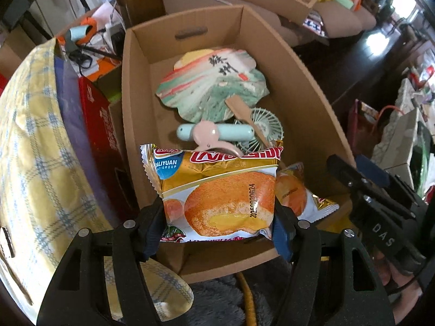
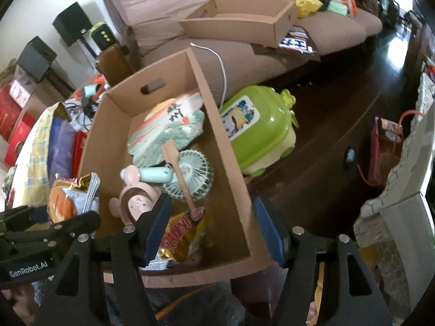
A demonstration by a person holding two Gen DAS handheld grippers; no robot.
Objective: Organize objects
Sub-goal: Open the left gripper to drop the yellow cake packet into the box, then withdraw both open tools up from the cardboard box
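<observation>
My left gripper (image 1: 217,231) is shut on an orange snack cake packet (image 1: 223,195), pads pressing its two sides, just above the near end of an open cardboard box (image 1: 127,108). A second, similar packet (image 1: 296,195) lies in the box's near right corner. Further in lie a painted paper hand fan (image 1: 212,81), a mint handheld electric fan (image 1: 258,127) and a pink item (image 1: 209,135). My right gripper (image 2: 214,228) stands open over the box's near right corner, with the box wall (image 2: 239,190) between its fingers and the second packet (image 2: 185,233) beside its left finger.
A yellow plaid bundle (image 1: 35,163) and a red carton (image 1: 98,125) press against the box's left side. A green toy case (image 2: 258,125) sits on the dark floor to its right. Behind are a brown sofa (image 2: 168,2) carrying another cardboard box (image 2: 239,19) and clutter.
</observation>
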